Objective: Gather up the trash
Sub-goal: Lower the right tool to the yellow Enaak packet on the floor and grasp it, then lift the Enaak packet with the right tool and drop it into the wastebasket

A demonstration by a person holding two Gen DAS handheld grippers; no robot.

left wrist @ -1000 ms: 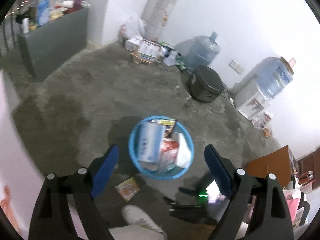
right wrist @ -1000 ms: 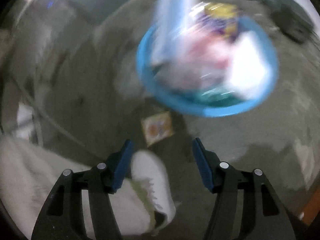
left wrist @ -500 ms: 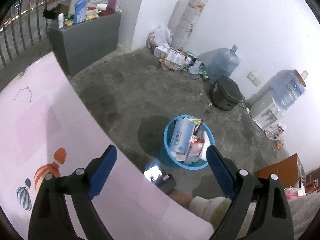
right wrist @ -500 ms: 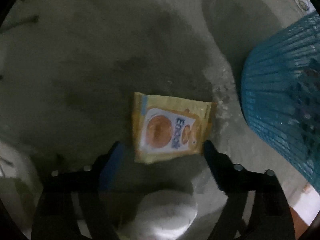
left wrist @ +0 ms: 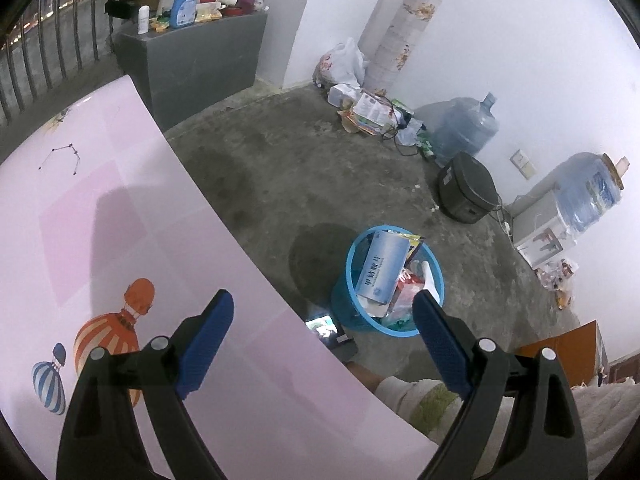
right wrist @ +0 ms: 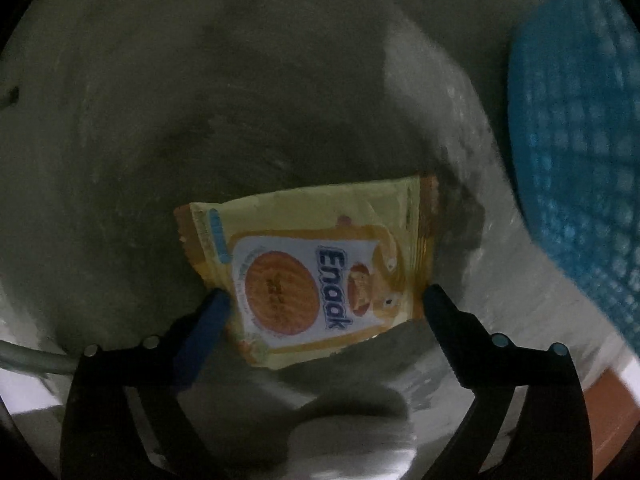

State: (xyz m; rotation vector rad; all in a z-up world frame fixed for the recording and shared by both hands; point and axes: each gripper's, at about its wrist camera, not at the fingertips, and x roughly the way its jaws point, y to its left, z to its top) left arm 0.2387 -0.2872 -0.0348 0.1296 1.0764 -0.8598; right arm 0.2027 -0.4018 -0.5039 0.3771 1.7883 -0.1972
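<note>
A yellow Enaak snack wrapper (right wrist: 316, 272) lies flat on the concrete floor. My right gripper (right wrist: 324, 300) is open low over it, one fingertip at each side of the wrapper. The blue mesh trash basket (right wrist: 580, 140) stands just right of it. In the left wrist view the same basket (left wrist: 352, 264) is full of cartons and wrappers. My left gripper (left wrist: 322, 306) is open and empty, held high above a pink table top (left wrist: 120, 240). The right gripper's back (left wrist: 332, 332) shows below the table edge.
A grey counter (left wrist: 192, 56) with bottles stands far left by a railing. Water jugs (left wrist: 464, 132), a black cooker (left wrist: 468, 188), a dispenser (left wrist: 540, 232) and a litter pile (left wrist: 372, 108) line the white wall. My white shoe (right wrist: 352, 448) is below the wrapper.
My right gripper has dropped down to the floor and closed in on the wrapper, which now sits between its fingertips. My left gripper has risen and pulled back over the pink table.
</note>
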